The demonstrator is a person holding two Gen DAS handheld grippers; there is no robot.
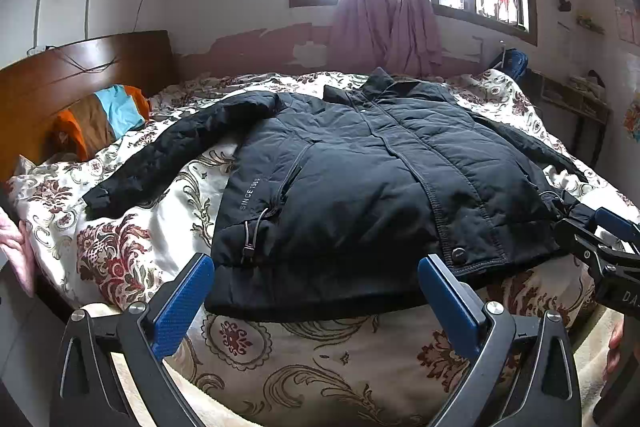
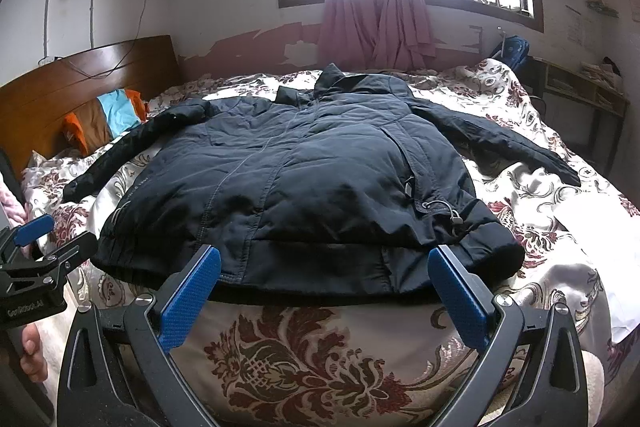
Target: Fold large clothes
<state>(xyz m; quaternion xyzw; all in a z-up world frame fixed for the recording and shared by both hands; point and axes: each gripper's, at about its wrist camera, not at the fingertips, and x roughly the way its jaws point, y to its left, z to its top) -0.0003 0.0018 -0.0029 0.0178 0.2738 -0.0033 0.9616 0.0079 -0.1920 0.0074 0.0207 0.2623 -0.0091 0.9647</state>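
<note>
A dark navy padded jacket [image 1: 360,179] [image 2: 304,179] lies face up and spread flat on the bed, collar toward the window, both sleeves stretched out to the sides. My left gripper [image 1: 316,271] hovers open just before the jacket's hem, left of its middle, blue pads wide apart with nothing between them. My right gripper [image 2: 324,263] is open too, in front of the hem's right part, touching nothing. In the left wrist view the right gripper shows at the right edge near the jacket's right cuff.
The bed carries a cream quilt with dark red floral print [image 1: 132,251] [image 2: 312,359]. A wooden headboard [image 1: 80,67] and an orange, brown and blue pillow [image 1: 100,119] are at the left. A window with tied pink curtains [image 1: 384,23] is behind, a small table [image 2: 580,87] at the right.
</note>
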